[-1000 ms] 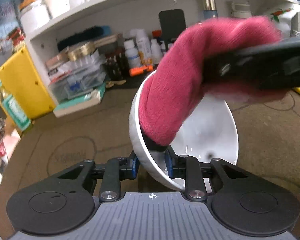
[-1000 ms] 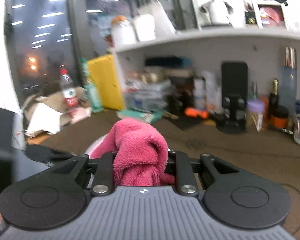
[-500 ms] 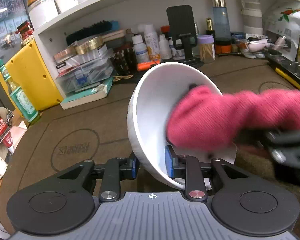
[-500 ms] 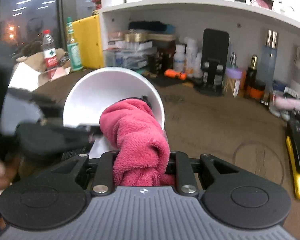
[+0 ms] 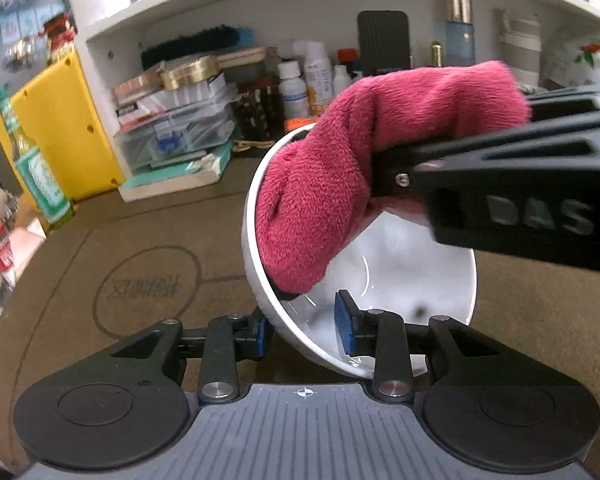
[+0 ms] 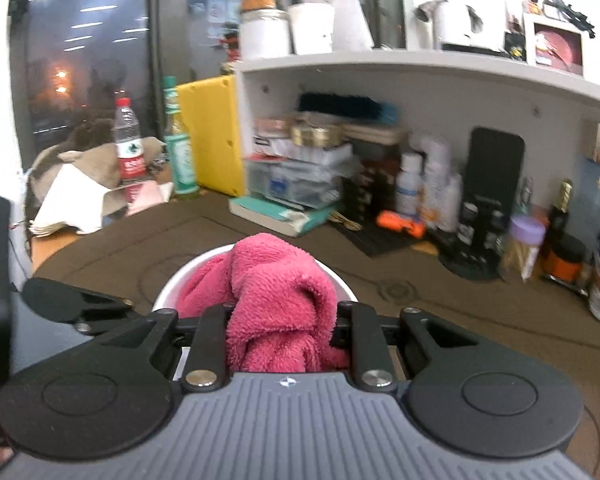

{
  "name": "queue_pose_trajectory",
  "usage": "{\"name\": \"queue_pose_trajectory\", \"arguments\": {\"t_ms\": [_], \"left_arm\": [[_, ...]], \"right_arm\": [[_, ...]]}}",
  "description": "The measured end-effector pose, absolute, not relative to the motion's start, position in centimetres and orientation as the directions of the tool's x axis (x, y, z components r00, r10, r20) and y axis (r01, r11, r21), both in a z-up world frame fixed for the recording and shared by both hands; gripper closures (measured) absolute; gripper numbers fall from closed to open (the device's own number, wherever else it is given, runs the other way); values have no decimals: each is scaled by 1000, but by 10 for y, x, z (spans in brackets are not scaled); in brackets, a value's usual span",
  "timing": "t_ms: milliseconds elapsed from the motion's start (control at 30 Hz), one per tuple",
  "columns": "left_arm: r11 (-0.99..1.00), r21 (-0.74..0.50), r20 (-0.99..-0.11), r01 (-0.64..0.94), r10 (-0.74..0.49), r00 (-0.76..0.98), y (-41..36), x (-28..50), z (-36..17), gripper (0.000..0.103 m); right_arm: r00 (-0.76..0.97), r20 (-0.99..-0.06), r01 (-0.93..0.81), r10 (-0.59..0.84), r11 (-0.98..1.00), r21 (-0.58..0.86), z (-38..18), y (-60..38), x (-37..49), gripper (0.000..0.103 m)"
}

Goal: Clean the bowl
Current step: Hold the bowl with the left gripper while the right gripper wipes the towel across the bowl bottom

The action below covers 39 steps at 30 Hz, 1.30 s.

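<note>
Bottles [image 5: 305, 80] and boxes [image 5: 172, 136] crowd the shelf behind the brown table [image 5: 140, 240]. The left gripper [image 5: 305, 330] clamps the tilted white bowl [image 5: 420, 280] by its rim. The right gripper [image 6: 282, 320] grasps a pink cloth [image 5: 340, 184] pressed inside the bowl.

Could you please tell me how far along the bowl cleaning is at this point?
Done: the left gripper is clamped on the rim of the tilted white bowl, and the right gripper grips the pink cloth. In hand: the cloth is pressed inside the bowl. Left: a dark speck near the bottom.
</note>
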<state>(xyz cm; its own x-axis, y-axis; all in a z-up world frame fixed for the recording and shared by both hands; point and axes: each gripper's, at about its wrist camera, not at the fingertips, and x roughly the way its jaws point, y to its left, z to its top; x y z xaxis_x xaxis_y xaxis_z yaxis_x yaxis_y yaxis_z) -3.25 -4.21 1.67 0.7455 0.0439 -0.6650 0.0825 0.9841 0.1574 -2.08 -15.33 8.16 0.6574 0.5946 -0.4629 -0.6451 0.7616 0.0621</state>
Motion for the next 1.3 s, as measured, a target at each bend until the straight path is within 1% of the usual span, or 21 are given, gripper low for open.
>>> {"name": "queue_pose_trajectory", "arguments": {"t_ms": [167,233,267,300,333,367,400,433,467,500,567,600,633,800,900,1033,1200,1300], "left_arm": [[988,134,-672,76,34,740,-40,-23,19,68],[989,124,-674,74,30,738,-39,-19,20,64],[990,120,-676,72,28,737,-39,-17,21,62],[991,115,-677,71,26,735,-38,-15,22,59],[991,110,-678,70,24,734,-38,-14,22,52],[992,105,-680,69,22,733,-37,-12,23,46],[992,105,-680,67,22,733,-37,-10,23,36],[991,117,-677,67,30,736,-39,-7,22,29],[989,131,-674,70,38,738,-41,-5,21,26],[986,147,-673,81,40,739,-41,-2,16,26],[985,126,-686,114,4,728,-44,1,14,40],[984,113,-693,137,-21,720,-47,1,14,57],[982,108,-698,157,-38,715,-51,-1,14,69],[970,181,-684,164,4,729,-62,-9,15,71],[964,203,-682,170,14,731,-65,-11,15,71],[958,224,-682,181,22,731,-68,-13,15,71],[948,254,-680,193,33,733,-71,-15,16,71],[934,298,-668,195,58,742,-72,-17,16,71]], "right_arm": [[682,-492,-610,541,792,26,78,-156,-27,80],[705,-514,-571,489,821,-4,67,-163,-34,80],[703,-524,-560,481,828,8,62,-168,-37,80],[697,-532,-553,481,833,28,58,-173,-40,80],[691,-540,-545,481,837,48,54,-178,-43,80],[685,-549,-539,480,840,62,48,-184,-46,79],[678,-556,-537,480,841,71,42,-188,-48,79],[671,-560,-536,486,840,87,39,-191,-50,79],[666,-561,-534,492,840,102,36,-193,-51,79],[667,-558,-530,494,841,111,35,-196,-52,79],[671,-552,-523,496,844,123,36,-199,-53,79],[674,-547,-519,497,845,128,36,-200,-52,79],[676,-544,-515,497,847,133,36,-201,-51,79],[670,-543,-498,506,849,178,33,-209,-45,79],[673,-536,-491,510,850,192,32,-213,-46,79],[692,-528,-474,493,861,183,35,-215,-39,79],[729,-482,-482,485,865,141,55,-213,-19,79],[734,-456,-513,503,851,113,66,-205,-11,79]]}}
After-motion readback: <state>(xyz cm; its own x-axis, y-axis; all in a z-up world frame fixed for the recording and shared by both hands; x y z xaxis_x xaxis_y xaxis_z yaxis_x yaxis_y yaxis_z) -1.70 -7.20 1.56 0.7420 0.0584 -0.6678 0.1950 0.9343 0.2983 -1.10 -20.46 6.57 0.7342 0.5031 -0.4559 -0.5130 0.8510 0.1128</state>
